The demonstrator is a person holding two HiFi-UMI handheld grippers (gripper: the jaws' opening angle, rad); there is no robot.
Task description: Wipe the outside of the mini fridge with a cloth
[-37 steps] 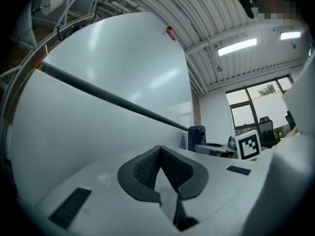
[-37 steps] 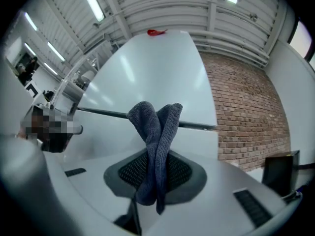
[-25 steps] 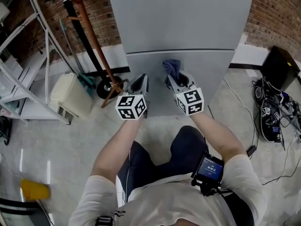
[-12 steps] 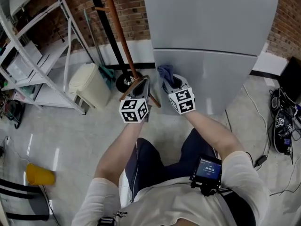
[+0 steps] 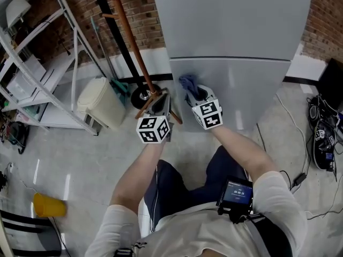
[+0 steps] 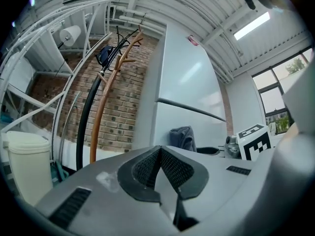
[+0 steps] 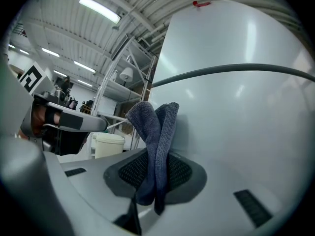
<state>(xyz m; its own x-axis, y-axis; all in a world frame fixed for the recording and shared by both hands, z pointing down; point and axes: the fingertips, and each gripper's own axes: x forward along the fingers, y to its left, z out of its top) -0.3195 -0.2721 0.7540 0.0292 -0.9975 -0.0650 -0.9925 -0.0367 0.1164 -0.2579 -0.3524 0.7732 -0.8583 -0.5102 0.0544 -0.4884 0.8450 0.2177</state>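
Across the mini fridge (image 5: 252, 90) the door face is lying open rightward; at its left corner a wooden pole (image 5: 130, 39) and a white bin (image 5: 100, 105) are crowding in, seemingly leaving only a narrow gap.

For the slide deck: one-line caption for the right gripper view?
Right gripper shut on a folded blue-grey cloth, held up at the grey fridge just below its door seam.
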